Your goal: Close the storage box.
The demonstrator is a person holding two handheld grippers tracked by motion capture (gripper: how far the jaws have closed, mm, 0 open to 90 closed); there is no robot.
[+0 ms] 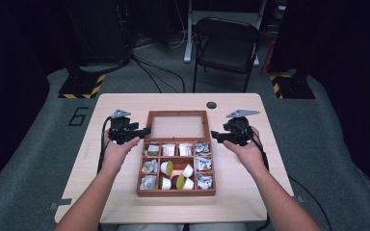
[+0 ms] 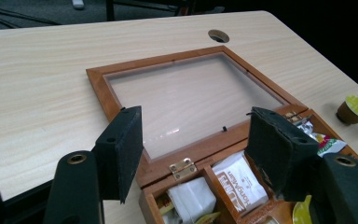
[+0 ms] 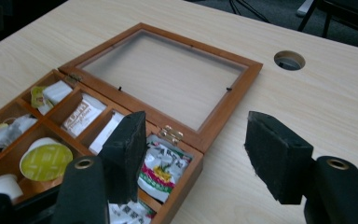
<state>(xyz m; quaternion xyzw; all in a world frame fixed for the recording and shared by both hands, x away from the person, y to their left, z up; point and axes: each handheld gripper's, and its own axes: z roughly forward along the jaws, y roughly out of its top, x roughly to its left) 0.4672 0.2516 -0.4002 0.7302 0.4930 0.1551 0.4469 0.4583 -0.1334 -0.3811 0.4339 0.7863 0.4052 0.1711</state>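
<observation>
Packets (image 1: pixel 203 163) and little cups (image 1: pixel 166 168) fill our wooden box (image 1: pixel 176 192) on the counter (image 1: pixel 125 202). Its lid (image 1: pixel 177 126) lies flat open between our left tongs (image 1: pixel 144 131) and right tongs (image 1: pixel 215 135). Both hold nothing, jaws apart.

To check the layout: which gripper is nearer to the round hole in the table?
Right. The right gripper is by the lid's right edge, just on the person's side of the hole. The left gripper is by the lid's left edge, farther off.
</observation>
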